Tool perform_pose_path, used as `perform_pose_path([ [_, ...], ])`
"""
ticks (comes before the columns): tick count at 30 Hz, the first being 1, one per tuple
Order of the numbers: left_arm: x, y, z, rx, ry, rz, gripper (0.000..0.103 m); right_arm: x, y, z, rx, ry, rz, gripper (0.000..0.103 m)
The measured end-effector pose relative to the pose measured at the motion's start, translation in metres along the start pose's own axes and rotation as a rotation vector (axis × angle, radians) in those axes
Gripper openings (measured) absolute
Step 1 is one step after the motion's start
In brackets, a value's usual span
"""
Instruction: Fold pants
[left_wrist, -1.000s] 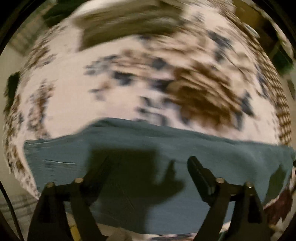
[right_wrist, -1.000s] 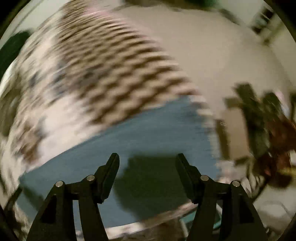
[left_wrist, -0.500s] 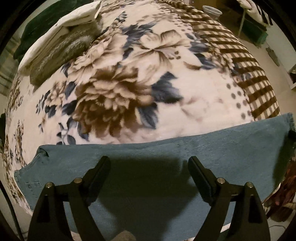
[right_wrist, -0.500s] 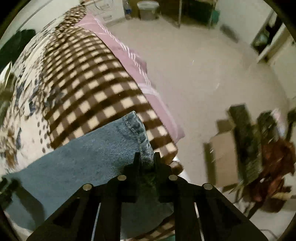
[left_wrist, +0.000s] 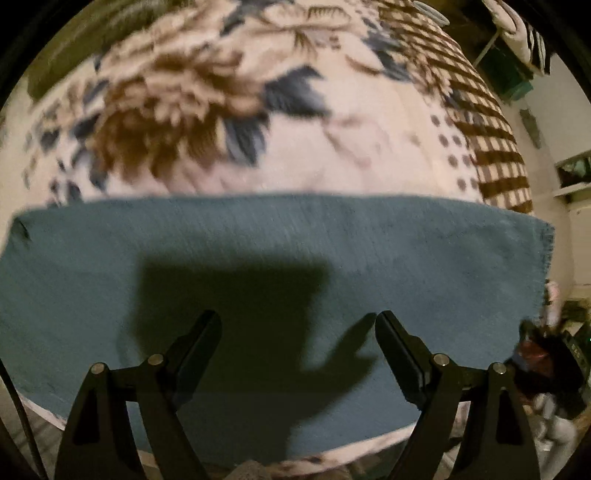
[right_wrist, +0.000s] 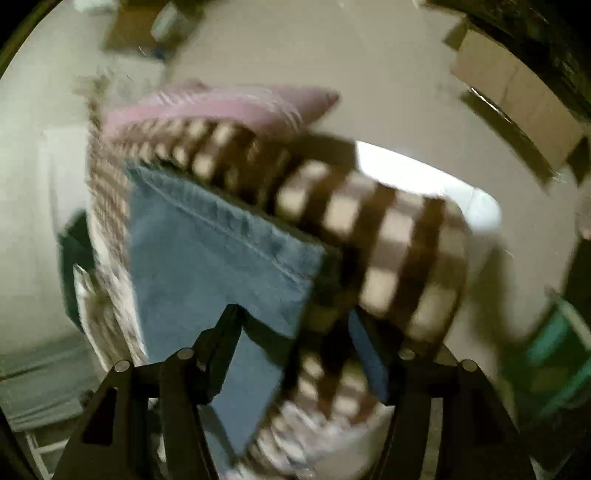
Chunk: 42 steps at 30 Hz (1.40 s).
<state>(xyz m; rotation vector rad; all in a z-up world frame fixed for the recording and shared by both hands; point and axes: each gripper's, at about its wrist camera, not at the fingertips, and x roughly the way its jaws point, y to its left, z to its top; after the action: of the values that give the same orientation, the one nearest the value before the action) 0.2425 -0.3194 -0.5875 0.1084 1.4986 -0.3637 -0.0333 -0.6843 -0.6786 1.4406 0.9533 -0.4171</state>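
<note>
Showing both tools spread apart: left tool (left_wrist: 297, 334) over flat jeans (left_wrist: 258, 251); right tool (right_wrist: 291, 325) sees hem (right_wrist: 221, 218).

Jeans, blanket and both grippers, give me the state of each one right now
Jeans: laid flat across the blanket, not gripped.
Floral blanket: spread over the bed, under the jeans.
Left gripper: jaws open, above the jeans.
Right gripper: jaws open, over the hem.
</note>
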Motion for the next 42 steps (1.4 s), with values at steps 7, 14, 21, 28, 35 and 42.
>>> perform_pose_path([
  [7, 0.030, 0.002, -0.018, -0.009, 0.034, -0.009, 0.094, 0.020, 0.005, 0.006, -0.047, -0.044, 0.159, 0.070],
  [14, 0.049, 0.001, -0.004, -0.031, 0.083, 0.010, 0.103, 0.028, 0.039, 0.019, -0.141, -0.039, 0.280, 0.047],
  [21, 0.045, -0.013, 0.011, -0.051, 0.091, 0.064, 0.103, 0.046, 0.082, 0.013, -0.202, -0.055, 0.086, 0.010],
  [28, -0.019, 0.047, 0.001, -0.136, -0.032, 0.085, 0.103, 0.016, 0.191, -0.049, -0.430, -0.096, -0.004, 0.010],
  [35, -0.077, 0.176, -0.029, -0.335, -0.097, 0.105, 0.103, 0.046, 0.291, -0.186, -0.682, -0.037, -0.077, 0.010],
  [42, -0.108, 0.306, -0.070, -0.463, -0.126, 0.159, 0.103, 0.175, 0.317, -0.350, -0.965, 0.186, -0.206, 0.010],
])
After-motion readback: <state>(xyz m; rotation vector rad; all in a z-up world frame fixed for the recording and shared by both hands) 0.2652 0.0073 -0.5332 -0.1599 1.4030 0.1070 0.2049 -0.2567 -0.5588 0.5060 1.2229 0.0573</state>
